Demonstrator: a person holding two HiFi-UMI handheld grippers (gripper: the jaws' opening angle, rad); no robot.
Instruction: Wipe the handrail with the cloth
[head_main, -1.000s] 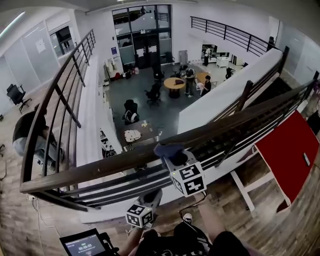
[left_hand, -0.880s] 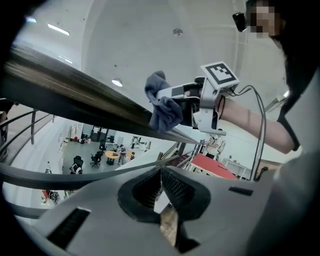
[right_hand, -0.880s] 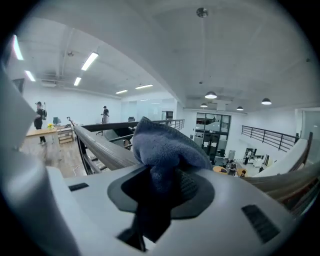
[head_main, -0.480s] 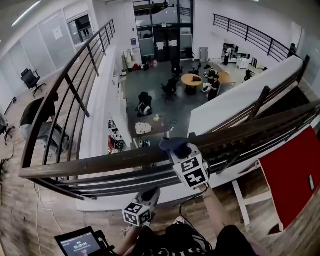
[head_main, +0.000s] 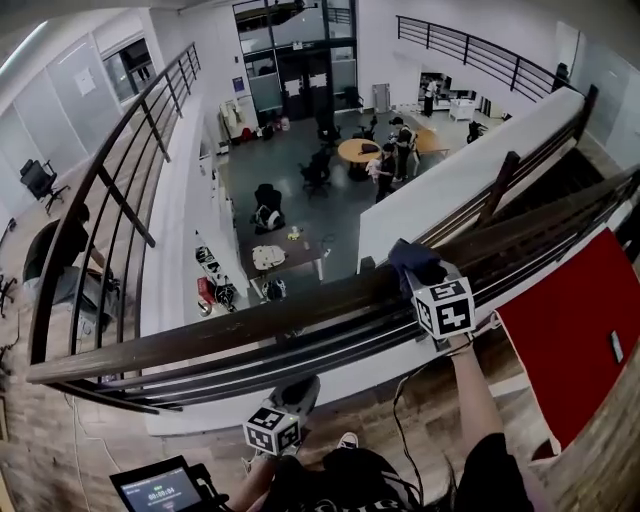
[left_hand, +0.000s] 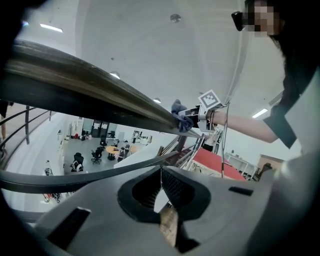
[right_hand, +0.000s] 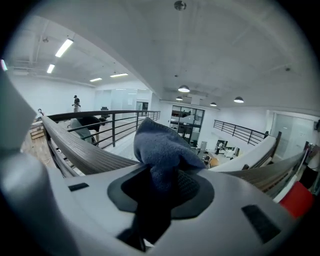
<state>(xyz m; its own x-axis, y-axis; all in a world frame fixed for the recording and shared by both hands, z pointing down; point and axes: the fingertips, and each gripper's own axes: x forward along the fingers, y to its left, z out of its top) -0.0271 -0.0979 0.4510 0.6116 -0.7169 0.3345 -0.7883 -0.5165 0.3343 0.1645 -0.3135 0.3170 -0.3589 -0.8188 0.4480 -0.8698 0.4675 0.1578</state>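
The dark wooden handrail runs from lower left up to the right across the head view. A blue cloth lies bunched on its top, right of centre, with my right gripper shut on it and pressing it to the rail. In the right gripper view the cloth fills the jaws of that gripper, and the handrail stretches off to the left. My left gripper hangs low below the rail, holding nothing. Its jaws are shut, and the cloth shows far off on the handrail.
Beyond the rail is a drop to an atrium floor with tables, chairs and people. A red panel on white legs stands at the right. A small screen sits at the bottom left. A person crouches by the left railing.
My right gripper has slid the cloth to the right along the handrail. The left gripper has stayed low below the rail.
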